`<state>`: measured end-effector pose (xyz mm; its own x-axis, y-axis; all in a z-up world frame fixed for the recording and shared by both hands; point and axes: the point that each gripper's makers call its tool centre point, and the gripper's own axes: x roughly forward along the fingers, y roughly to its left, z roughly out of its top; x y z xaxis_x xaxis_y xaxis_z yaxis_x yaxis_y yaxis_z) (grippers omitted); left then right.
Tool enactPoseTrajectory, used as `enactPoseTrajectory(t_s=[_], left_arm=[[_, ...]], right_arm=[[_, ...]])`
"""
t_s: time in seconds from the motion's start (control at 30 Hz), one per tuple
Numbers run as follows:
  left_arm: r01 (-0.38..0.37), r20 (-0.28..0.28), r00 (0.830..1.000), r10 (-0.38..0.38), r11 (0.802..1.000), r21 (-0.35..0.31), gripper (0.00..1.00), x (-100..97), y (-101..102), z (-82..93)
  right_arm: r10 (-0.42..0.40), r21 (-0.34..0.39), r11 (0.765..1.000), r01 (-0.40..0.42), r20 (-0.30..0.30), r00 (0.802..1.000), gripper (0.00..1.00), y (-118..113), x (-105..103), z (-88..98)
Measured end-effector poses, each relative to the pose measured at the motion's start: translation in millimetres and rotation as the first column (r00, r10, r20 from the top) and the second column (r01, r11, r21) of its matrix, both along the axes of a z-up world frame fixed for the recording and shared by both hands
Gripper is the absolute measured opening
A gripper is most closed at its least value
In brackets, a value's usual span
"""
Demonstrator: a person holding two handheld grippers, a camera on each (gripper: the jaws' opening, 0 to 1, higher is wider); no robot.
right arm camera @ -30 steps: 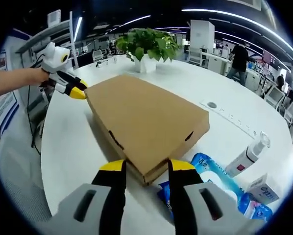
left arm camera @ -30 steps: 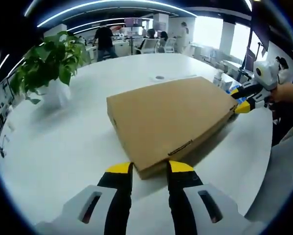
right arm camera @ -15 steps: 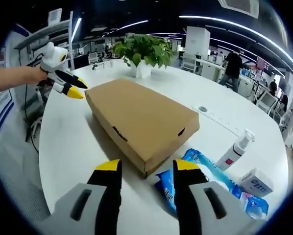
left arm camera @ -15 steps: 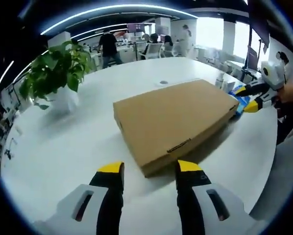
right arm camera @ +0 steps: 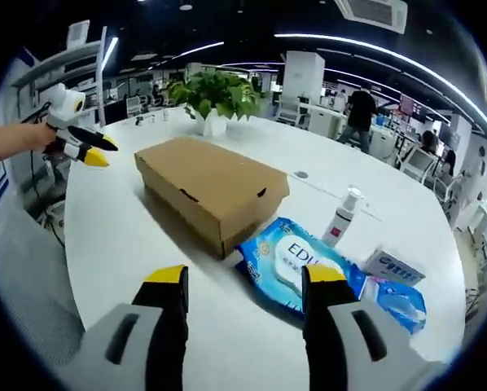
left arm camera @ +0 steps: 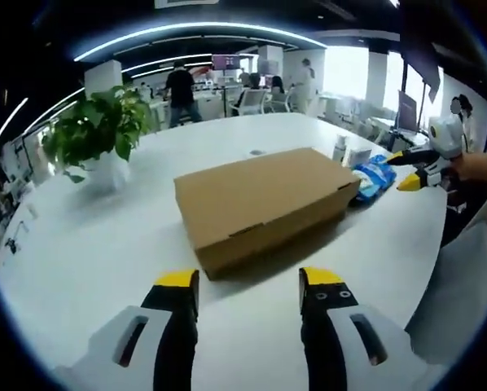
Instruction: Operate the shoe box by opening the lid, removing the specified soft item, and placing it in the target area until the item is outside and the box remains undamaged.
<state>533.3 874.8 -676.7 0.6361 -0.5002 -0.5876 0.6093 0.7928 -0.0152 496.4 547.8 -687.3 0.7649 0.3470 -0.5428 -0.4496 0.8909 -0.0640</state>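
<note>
A closed brown cardboard shoe box [left arm camera: 260, 204] [right arm camera: 211, 191] lies on the white round table [left arm camera: 89, 244] [right arm camera: 113, 236], its lid down. My left gripper [left arm camera: 247, 283] is open, a short way back from the box's near end. Its yellow-tipped shape also appears at the far left of the right gripper view [right arm camera: 81, 147], held in a hand. My right gripper [right arm camera: 243, 277] is open too, drawn back from the box's other end, and it comes into the left gripper view from the right [left arm camera: 418, 167]. What is inside the box is hidden.
A blue wipes pack [right arm camera: 296, 265] [left arm camera: 372, 175] lies beside the box, with a white pump bottle [right arm camera: 341, 220] and a small white carton [right arm camera: 394, 267] past it. A potted plant [left arm camera: 97, 134] [right arm camera: 211, 102] stands at the table's far side. People and desks fill the office behind.
Both grippers have pulled back from the box's corners, and their jaws have spread wider. The box looks smaller in both views and has stayed closed.
</note>
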Motion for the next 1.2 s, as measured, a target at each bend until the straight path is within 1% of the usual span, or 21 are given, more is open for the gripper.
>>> enactPoseTrajectory(t_s=[0.2,0.3,0.43,0.5,0.63,0.83,0.87,1.07,1.2], left_arm=[[-0.002,0.032,0.999,0.002,1.000,-0.027,0.53,-18.9,-8,14.0],[0.001,0.041,0.999,0.000,1.000,-0.022,0.54,-28.8,-11,17.5],[0.005,0.048,0.999,-0.003,0.999,-0.039,0.56,-43.4,-19,20.7],[0.002,0.048,0.999,0.000,0.999,-0.046,0.57,-48.9,-22,21.4],[0.005,0.059,0.998,-0.001,0.998,-0.061,0.62,-59.1,-30,24.1],[0.021,0.090,0.996,-0.012,0.995,-0.095,0.67,-74.9,-39,34.5],[0.027,0.095,0.995,-0.018,0.995,-0.096,0.68,-78.9,-40,35.5],[0.043,0.085,0.996,-0.035,0.995,-0.093,0.76,-97.2,-41,34.9],[0.052,0.084,0.996,-0.043,0.993,-0.108,0.81,-108.1,-41,36.1]], right_arm=[[-0.067,0.006,0.998,0.067,0.007,0.998,0.57,-20,-20,5.9],[-0.084,-0.006,0.996,0.084,0.013,0.996,0.59,-26,-31,9.5],[-0.112,-0.013,0.994,0.112,0.025,0.993,0.62,-33,-46,16.8],[-0.125,-0.005,0.992,0.125,0.026,0.992,0.65,-35,-52,18.5],[-0.154,-0.002,0.988,0.154,0.026,0.988,0.69,-41,-71,20.4],[-0.183,0.024,0.983,0.182,0.018,0.983,0.76,-46,-90,21.3],[-0.185,0.028,0.982,0.184,0.016,0.983,0.78,-46,-94,21.5],[-0.189,0.034,0.982,0.188,0.011,0.982,0.87,-47,-110,23.1],[-0.195,0.038,0.980,0.195,0.018,0.981,0.92,-48,-118,26.8]])
